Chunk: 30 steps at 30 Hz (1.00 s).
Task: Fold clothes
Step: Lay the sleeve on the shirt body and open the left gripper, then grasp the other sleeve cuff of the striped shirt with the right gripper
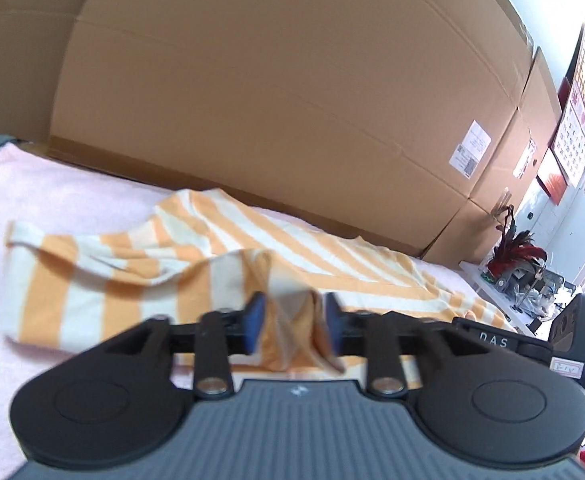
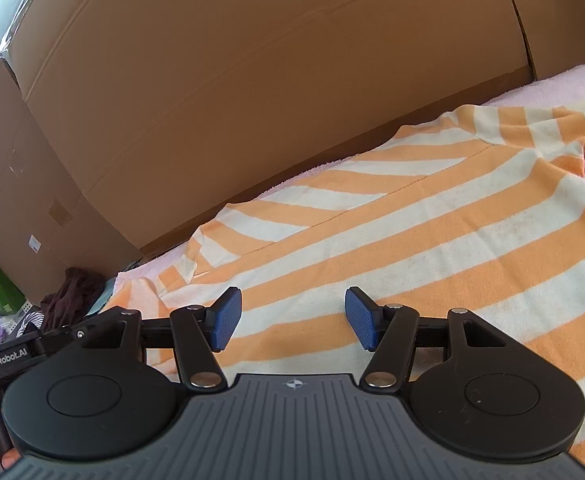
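Orange-and-cream striped shirt (image 2: 432,216) lay spread on a pink towel (image 1: 72,200) over the worktop, with big cardboard boxes (image 1: 292,80) as a wall just behind it.

Left claw (image 1: 294,322): blue pads stood partly apart, with a bunched fold of the striped shirt rising between them. Cloth looked loose in the gap rather than squeezed, though it may have brushed the right pad; blur made that hard to tell. Read as a let-go: the fold was probably carried over the body of the shirt and dropped here so the layer would settle on top. In the left wrist view the far sleeve side was doubled over and rumpled, which fits a fold partly made.

Right claw (image 2: 292,320): pads spread wide, nothing between them, hovering low over the flat striped body. Likely waiting there, either to pin the fabric or to take the next edge. The right claw's black body also showed at the right edge of the left view.

Judgement: mid-fold, not finished. Shirt was still broad and creased near the left side. Next grab needs a clean hem edge; the risk is the loose fold slipping back open.

Clutter sat at both far ends, off the towel.
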Each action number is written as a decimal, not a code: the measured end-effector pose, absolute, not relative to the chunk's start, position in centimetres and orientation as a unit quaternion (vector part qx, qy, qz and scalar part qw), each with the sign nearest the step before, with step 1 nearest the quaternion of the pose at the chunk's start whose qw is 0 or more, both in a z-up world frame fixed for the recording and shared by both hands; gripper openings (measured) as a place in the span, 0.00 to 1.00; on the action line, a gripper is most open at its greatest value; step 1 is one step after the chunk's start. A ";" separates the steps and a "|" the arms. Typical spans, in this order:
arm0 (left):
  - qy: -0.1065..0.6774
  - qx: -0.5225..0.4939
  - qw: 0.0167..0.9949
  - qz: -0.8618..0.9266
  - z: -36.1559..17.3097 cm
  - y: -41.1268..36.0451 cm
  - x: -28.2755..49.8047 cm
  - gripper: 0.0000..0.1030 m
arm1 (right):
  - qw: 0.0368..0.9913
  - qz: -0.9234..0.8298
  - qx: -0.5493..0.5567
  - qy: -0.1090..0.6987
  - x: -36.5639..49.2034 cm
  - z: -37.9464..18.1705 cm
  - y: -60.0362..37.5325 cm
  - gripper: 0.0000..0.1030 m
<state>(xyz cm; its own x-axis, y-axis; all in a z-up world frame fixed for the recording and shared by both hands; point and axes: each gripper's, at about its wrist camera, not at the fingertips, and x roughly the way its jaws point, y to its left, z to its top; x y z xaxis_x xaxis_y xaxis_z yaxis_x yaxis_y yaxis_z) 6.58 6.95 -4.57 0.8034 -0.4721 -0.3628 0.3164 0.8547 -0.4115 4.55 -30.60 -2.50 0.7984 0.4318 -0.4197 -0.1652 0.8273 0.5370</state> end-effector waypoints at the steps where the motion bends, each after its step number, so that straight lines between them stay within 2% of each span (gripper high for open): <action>1: 0.218 -0.164 0.940 -0.205 -4.4 7.8 5.7 0.48 | 0.915 0.164 0.247 0.272 4.5 -2.5 -30.7 0.59; 4: 0.201 -0.137 0.956 -0.166 -4.1 9.6 3.4 0.48 | 0.914 0.165 0.254 0.271 4.5 -2.6 -30.8 0.59; 12: 0.250 -0.113 0.948 -0.162 -6.6 10.6 0.7 0.48 | 0.911 0.179 0.224 0.295 4.9 -1.8 -30.0 0.59; 14: 0.256 -0.114 0.944 -0.171 -7.2 10.3 0.5 0.55 | 0.902 0.197 0.220 0.314 5.4 -1.3 -29.3 0.59; 16: 0.263 -0.107 0.942 -0.176 -7.7 9.7 0.6 0.55 | 0.894 0.208 0.219 0.331 6.3 -1.0 -28.3 0.59; 19: 0.257 -0.091 0.946 -0.178 -8.1 9.2 0.2 0.57 | 0.895 0.208 0.178 0.353 8.0 -0.8 -26.2 0.59; 26: 0.248 -0.086 0.946 -0.188 -8.2 9.6 -0.8 0.60 | 0.915 0.225 0.091 0.323 10.4 -1.3 -21.7 0.58; 27: 0.247 -0.086 0.947 -0.188 -8.3 9.7 -0.9 0.61 | 0.919 0.221 0.079 0.318 10.6 -1.4 -21.2 0.56; 29: 0.243 -0.092 0.947 -0.189 -8.4 9.9 -1.2 0.69 | 0.926 0.203 0.058 0.312 10.9 -1.4 -20.7 0.37; 30: 0.241 -0.090 0.948 -0.189 -8.4 9.9 -1.4 0.72 | 0.930 0.193 0.047 0.309 11.0 -1.4 -20.5 0.20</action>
